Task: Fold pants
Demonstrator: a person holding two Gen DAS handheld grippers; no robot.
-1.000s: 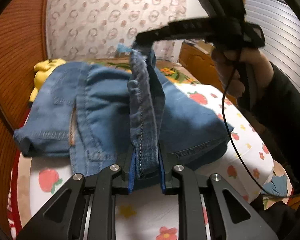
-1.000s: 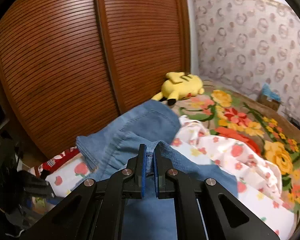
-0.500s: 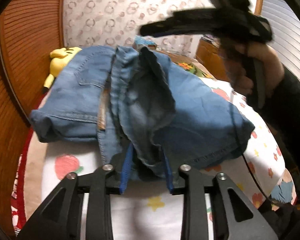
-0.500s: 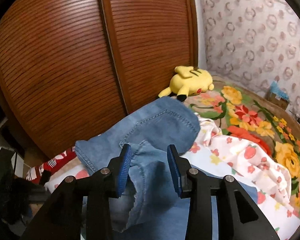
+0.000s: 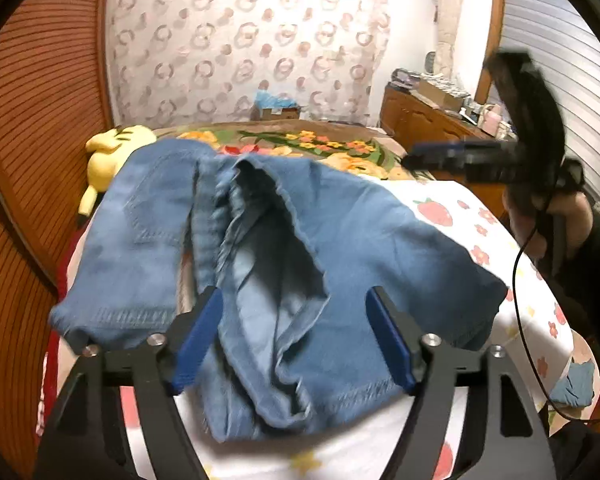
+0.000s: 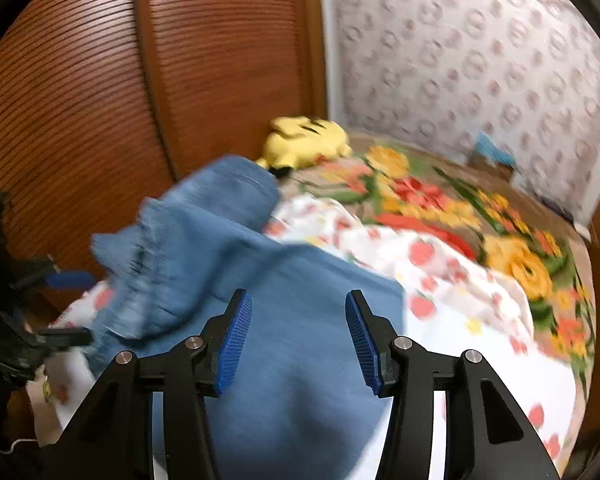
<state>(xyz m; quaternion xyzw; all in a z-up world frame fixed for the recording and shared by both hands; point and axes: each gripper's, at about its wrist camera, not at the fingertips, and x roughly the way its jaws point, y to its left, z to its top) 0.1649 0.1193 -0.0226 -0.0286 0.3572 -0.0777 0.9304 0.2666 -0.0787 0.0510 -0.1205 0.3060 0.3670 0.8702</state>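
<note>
The pants (image 5: pixel 260 264), blue denim, lie in a loose heap on the bed (image 5: pixel 452 216), over the strawberry-print sheet, with a yellow plush toy (image 5: pixel 108 152) beyond them at about ten o'clock in the left wrist view. The top layer is rumpled: a hem curls up through the middle and a raw edge stands in a ridge.

The left tongs (image 5: pixel 296 336) have just been opening and now stand wide, the blue pads either side of the crumpled fold but not pressing on it; the cloth lies free between them. The right tongs (image 6: pixel 296 340) have also just been opening and sit roughly half spread above a flat stretch of denim, holding nothing. In the left view they show as a blur at two o'clock, gripped by the person's hand (image 5: pixel 556 220).

The step in hand looks like letting go after laying one part over another. To do it well, both tongs should draw clear of the cloth without catching the loose hem, since a snagged pad would drag the layer back. The ridge down the middle wants flattening before any further fold: press or sweep it outward from the centre, then take the near edge at two spaced points so the next fold comes over square.
</note>
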